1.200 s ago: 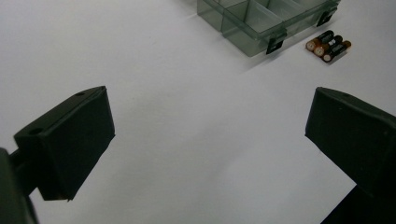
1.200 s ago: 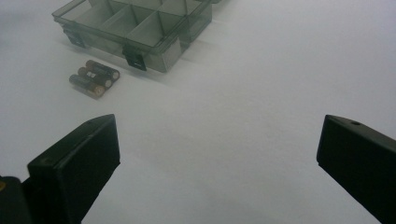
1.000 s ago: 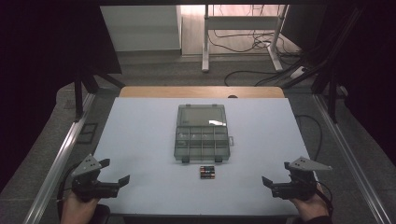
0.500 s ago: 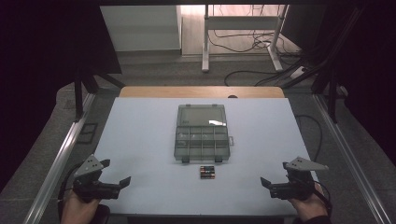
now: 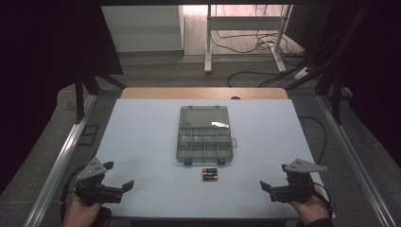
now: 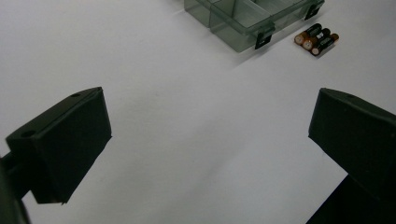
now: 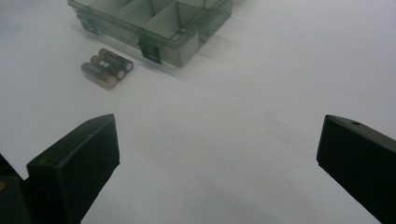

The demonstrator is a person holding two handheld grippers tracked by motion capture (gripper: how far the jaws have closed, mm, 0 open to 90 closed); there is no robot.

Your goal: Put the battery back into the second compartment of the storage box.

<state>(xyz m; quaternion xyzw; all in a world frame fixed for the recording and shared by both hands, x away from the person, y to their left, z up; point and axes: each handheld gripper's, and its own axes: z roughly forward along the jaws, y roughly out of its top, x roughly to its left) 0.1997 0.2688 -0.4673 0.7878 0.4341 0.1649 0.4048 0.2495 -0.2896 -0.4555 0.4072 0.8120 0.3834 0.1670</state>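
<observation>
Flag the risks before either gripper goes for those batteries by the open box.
1. The three batteries lie side by side, touching; closing on one may roll or scatter the others.
2. They sit just in front of the box and its latches, so a wide-open jaw could catch the front wall and shove the box.
3. Both the left gripper and right gripper face the middle; reaching together, they could collide.

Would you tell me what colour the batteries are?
The batteries are black with copper-coloured ends, seen best in the right gripper view.
</observation>
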